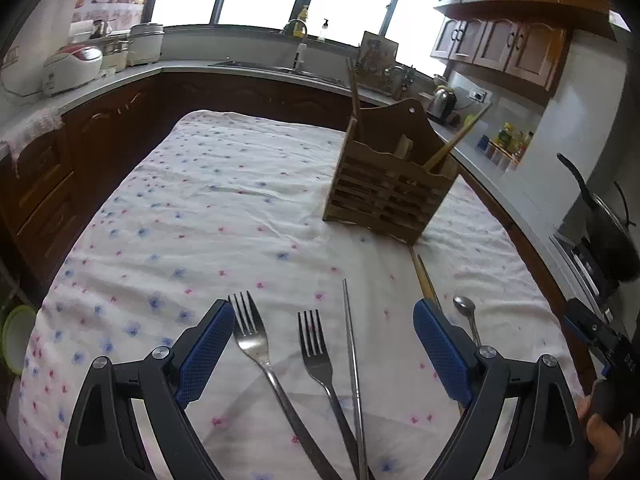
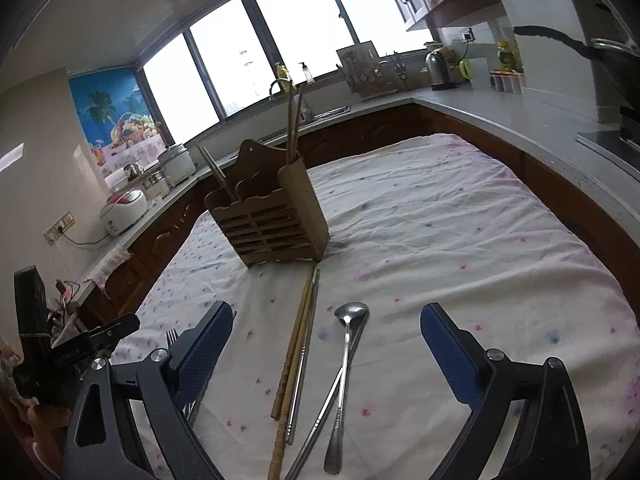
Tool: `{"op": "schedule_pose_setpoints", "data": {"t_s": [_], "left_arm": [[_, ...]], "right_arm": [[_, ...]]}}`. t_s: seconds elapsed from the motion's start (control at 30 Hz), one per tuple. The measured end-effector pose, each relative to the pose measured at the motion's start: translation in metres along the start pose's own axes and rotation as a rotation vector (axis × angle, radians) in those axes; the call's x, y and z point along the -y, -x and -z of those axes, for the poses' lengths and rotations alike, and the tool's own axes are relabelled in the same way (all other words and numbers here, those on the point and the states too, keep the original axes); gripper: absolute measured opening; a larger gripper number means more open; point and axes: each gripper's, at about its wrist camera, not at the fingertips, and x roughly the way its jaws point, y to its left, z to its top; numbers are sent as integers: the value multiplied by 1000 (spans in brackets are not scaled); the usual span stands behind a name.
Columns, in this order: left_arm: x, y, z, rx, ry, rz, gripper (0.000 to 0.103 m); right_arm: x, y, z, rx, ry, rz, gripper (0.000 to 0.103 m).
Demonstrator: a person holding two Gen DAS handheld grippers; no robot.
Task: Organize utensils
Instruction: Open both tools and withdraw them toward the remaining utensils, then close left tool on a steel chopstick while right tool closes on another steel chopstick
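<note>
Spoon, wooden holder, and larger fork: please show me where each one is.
spoon (image 2: 351,313), right wrist view, on its bowl.
wooden holder (image 1: 384,196), left wrist view, on its slatted front.
larger fork (image 1: 250,332), left wrist view, below its tines.

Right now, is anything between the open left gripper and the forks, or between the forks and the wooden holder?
Nothing visible. The left gripper is open with both forks lying between its fingers. Only bare floral tablecloth separates them from the wooden holder; a metal chopstick lies beside them.
</note>
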Motion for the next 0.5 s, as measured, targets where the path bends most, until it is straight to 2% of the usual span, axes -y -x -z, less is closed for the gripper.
{"op": "schedule_pose_setpoints", "data": {"t_s": [0.1, 0.17, 0.2, 0.27, 0.37, 0.4, 0.5], "left_arm": [[6, -6, -1, -13, -26, 5, 89], [10, -11, -2, -24, -41, 6, 87], [11, -13, -2, -33, -42, 12, 84], [12, -19, -3, -51, -40, 29, 77], [15, -26, -5, -70, -51, 31, 70], [15, -28, -5, -77, -56, 36, 64], [19, -38, -7, -108, -68, 43, 49]], "right_arm": [[-4, -7, 0, -24, 15, 1, 81], [-5, -14, 0, -47, 19, -3, 65], [-6, -16, 0, -57, 21, -1, 62], [-8, -23, 1, -78, 28, 1, 53], [-11, -31, 2, -101, 31, -8, 50], [-12, -35, 2, -114, 33, -12, 48], [-16, -49, 2, -157, 32, -27, 32]]}}
